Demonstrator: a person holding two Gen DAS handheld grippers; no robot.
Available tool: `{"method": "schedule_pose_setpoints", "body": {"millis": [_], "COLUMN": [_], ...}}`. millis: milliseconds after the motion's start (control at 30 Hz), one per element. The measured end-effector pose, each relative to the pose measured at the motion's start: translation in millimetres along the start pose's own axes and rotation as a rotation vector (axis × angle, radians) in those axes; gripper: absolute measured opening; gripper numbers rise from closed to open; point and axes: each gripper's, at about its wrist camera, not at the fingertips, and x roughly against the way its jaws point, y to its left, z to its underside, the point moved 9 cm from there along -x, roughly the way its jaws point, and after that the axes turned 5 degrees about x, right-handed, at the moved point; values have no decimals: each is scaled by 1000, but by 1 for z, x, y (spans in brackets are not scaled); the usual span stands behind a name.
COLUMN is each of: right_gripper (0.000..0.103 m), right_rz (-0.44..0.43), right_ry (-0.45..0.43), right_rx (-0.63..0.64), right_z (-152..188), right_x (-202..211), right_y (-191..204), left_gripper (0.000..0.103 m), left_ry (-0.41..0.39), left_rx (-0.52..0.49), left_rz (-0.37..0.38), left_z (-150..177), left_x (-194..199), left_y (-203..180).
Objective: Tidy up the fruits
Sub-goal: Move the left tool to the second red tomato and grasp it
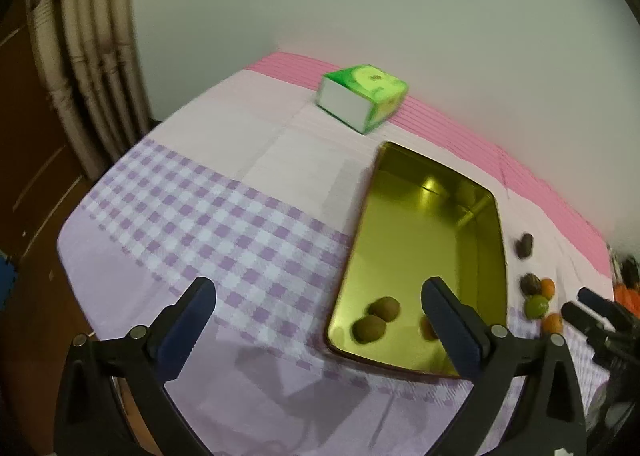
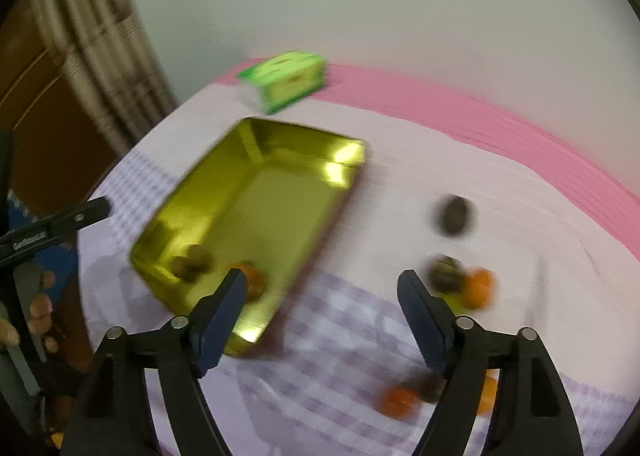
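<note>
A gold metal tray (image 1: 420, 248) lies on the checked cloth and holds two brown kiwis (image 1: 376, 318) and a small orange (image 1: 427, 330) at its near end. My left gripper (image 1: 319, 286) hovers open over the tray's near left corner with nothing between its fingers. Loose fruit lies right of the tray: two dark fruits (image 1: 524, 246), a green lime (image 1: 536, 306) and oranges (image 1: 553, 323). My right gripper (image 2: 323, 278) is open and holds nothing, above the cloth between the tray (image 2: 260, 199) and the loose fruit (image 2: 444, 272). The right wrist view is blurred.
A green tissue box (image 1: 362, 95) stands at the table's far edge by the wall. A curtain and a wooden door are at the left. One dark fruit (image 2: 454, 213) lies apart, farther back. A person's hand (image 2: 40, 308) shows at the left.
</note>
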Motion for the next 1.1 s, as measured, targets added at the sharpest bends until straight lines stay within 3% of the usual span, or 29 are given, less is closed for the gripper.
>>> {"method": "schedule_pose_setpoints", "body": {"millis": [133,300,400,633,800,1100], "right_gripper": [91,92,92,94,94,101], "right_rz": [132,217,265,318,298,288], "right_ry": [1,53,78,117,145,172], "right_rx": [-109,-238,-286,-351,-351,-335], "right_z": [30,83,112,155,172,192], "right_x": [12,15,17,19,11,9], "right_y": [-69,-127,-156,-188,-192,-211], "left_gripper": [102,102,102,102,102,102], "left_ry": [10,16,39,118,210,296], "left_rx": [-73,-156,-259,-361,-423,-484], "left_rz": [15,20,30,137,196,182], "left_z": [7,19,36,71,103,146], "left_x": [1,3,2,2,-10,-39], "left_y": [-18,-44,-72,-140,-192,-235]}}
